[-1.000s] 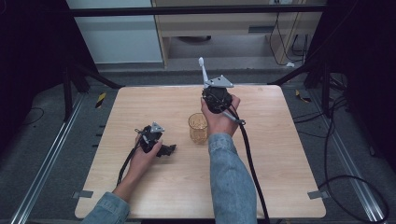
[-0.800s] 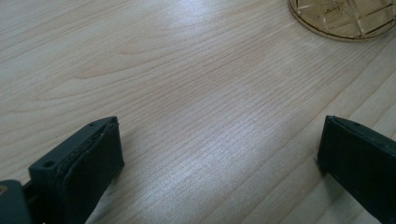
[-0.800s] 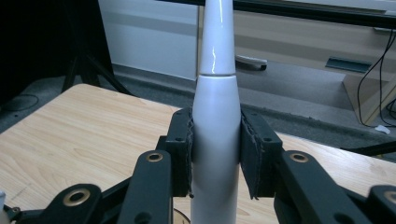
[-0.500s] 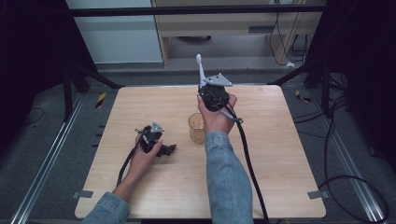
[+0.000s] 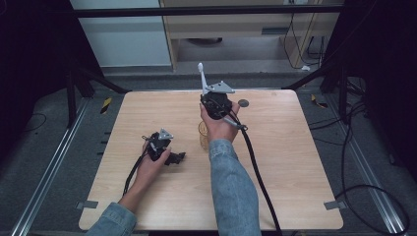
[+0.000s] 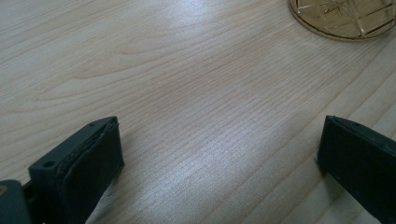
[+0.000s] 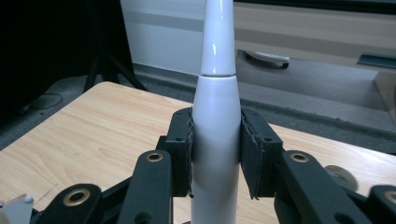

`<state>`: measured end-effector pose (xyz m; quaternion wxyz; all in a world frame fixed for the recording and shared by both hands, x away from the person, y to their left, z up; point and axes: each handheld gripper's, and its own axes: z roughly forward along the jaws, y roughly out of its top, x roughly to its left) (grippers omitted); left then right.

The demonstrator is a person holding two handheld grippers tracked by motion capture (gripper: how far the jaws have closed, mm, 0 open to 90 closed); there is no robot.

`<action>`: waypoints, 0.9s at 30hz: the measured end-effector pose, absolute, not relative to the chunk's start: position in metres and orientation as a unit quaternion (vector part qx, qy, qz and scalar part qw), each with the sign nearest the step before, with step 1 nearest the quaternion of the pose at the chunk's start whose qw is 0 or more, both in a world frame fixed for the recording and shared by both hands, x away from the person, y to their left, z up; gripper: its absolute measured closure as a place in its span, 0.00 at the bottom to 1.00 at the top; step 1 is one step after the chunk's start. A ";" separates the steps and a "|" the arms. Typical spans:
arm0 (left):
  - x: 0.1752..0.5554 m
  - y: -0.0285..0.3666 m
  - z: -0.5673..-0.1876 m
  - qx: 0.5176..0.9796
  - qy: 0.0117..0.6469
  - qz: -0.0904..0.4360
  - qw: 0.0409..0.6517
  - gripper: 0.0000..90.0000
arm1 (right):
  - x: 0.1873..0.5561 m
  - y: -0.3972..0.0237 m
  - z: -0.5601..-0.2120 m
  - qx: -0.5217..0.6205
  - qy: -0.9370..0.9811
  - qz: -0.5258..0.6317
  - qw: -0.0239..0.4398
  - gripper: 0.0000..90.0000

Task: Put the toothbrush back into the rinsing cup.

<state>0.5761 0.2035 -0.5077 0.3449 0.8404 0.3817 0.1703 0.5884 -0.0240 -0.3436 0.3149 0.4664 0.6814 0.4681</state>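
White toothbrush handle (image 7: 215, 116) sits clamped in the right gripper (image 5: 215, 101) above an amber glass (image 5: 203, 134); left gripper (image 5: 172, 158) rests spread apart on the table (image 5: 295, 147).

On the table (image 5: 295, 162), a glass (image 5: 203, 135) stands near the middle. The right gripper (image 5: 209, 94) is raised just behind the glass, a white stick (image 5: 201, 76) rising from it. The left gripper (image 5: 176, 158) rests left of the glass.

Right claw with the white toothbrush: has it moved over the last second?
Yes. The right claw, shut on the white toothbrush, shifted left and toward the table's far edge.
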 end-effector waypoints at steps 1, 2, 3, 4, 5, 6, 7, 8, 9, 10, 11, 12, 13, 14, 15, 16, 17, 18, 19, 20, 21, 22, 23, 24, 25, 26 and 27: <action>0.576 0.204 -0.508 0.840 0.382 0.170 0.345 0.00 | 0.589 -0.023 -0.346 0.466 0.682 0.470 0.310 0.74; 0.576 0.204 -0.508 0.840 0.382 0.170 0.345 0.00 | 0.589 -0.023 -0.346 0.466 0.682 0.470 0.310 0.74; 0.576 0.204 -0.508 0.841 0.382 0.170 0.345 0.00 | 0.591 -0.022 -0.348 0.465 0.684 0.471 0.307 0.74; 0.576 0.204 -0.508 0.841 0.382 0.170 0.345 0.00 | 0.592 -0.020 -0.351 0.464 0.689 0.469 0.302 0.74; 0.576 0.204 -0.508 0.840 0.382 0.170 0.345 0.00 | 0.592 -0.020 -0.351 0.464 0.689 0.469 0.302 0.74; 0.576 0.203 -0.508 0.840 0.382 0.170 0.345 0.00 | 0.593 -0.018 -0.354 0.462 0.693 0.466 0.301 0.74; 0.576 0.203 -0.508 0.840 0.383 0.170 0.345 0.00 | 0.593 -0.018 -0.354 0.462 0.693 0.466 0.301 0.74; 0.576 0.204 -0.508 0.841 0.382 0.169 0.345 0.00 | 0.593 -0.018 -0.356 0.461 0.693 0.465 0.300 0.74; 0.576 0.203 -0.508 0.840 0.382 0.170 0.346 0.00 | 0.593 -0.018 -0.357 0.463 0.694 0.464 0.298 0.74; 0.576 0.203 -0.508 0.840 0.382 0.170 0.346 0.00 | 0.594 -0.018 -0.360 0.463 0.696 0.462 0.295 0.74; 0.576 0.203 -0.508 0.840 0.382 0.170 0.346 0.00 | 0.594 -0.018 -0.360 0.463 0.696 0.462 0.295 0.74; 0.576 0.204 -0.508 0.840 0.382 0.169 0.346 0.00 | 0.594 -0.019 -0.361 0.463 0.698 0.461 0.294 0.74; 0.576 0.204 -0.508 0.840 0.382 0.169 0.346 0.00 | 0.594 -0.021 -0.362 0.465 0.699 0.458 0.292 0.74; 0.576 0.204 -0.508 0.840 0.382 0.169 0.346 0.00 | 0.594 -0.021 -0.363 0.464 0.701 0.457 0.291 0.74; 0.576 0.204 -0.508 0.840 0.382 0.169 0.346 0.00 | 0.595 -0.023 -0.365 0.464 0.703 0.455 0.291 0.74; 0.576 0.204 -0.508 0.840 0.382 0.169 0.346 0.00 | 0.595 -0.023 -0.368 0.465 0.704 0.452 0.288 0.74; 0.576 0.204 -0.508 0.841 0.381 0.169 0.345 0.00 | 0.595 -0.024 -0.369 0.465 0.705 0.453 0.287 0.74; 0.576 0.204 -0.508 0.841 0.381 0.169 0.345 0.00 | 0.595 -0.024 -0.369 0.465 0.705 0.453 0.287 0.74; 0.576 0.204 -0.508 0.841 0.381 0.169 0.345 0.00 | 0.595 -0.024 -0.370 0.466 0.705 0.452 0.286 0.74; 0.576 0.204 -0.508 0.841 0.381 0.169 0.345 0.00 | 0.595 -0.024 -0.372 0.466 0.706 0.449 0.287 0.74; 0.576 0.204 -0.508 0.841 0.381 0.169 0.345 0.00 | 0.595 -0.023 -0.373 0.467 0.708 0.447 0.284 0.74; 0.576 0.204 -0.508 0.841 0.381 0.169 0.345 0.00 | 0.595 -0.023 -0.375 0.467 0.710 0.446 0.282 0.74; 0.576 0.204 -0.508 0.841 0.381 0.169 0.345 0.00 | 0.595 -0.023 -0.376 0.467 0.712 0.443 0.281 0.74; 0.576 0.204 -0.508 0.841 0.381 0.169 0.345 0.00 | 0.596 -0.023 -0.377 0.469 0.712 0.442 0.279 0.74; 0.576 0.204 -0.508 0.841 0.381 0.169 0.345 0.00 | 0.596 -0.023 -0.377 0.469 0.712 0.442 0.279 0.74; 0.576 0.204 -0.508 0.841 0.381 0.169 0.345 0.00 | 0.596 -0.023 -0.378 0.469 0.712 0.441 0.279 0.74; 0.576 0.204 -0.508 0.841 0.381 0.169 0.345 0.00 | 0.596 -0.023 -0.379 0.469 0.714 0.439 0.279 0.74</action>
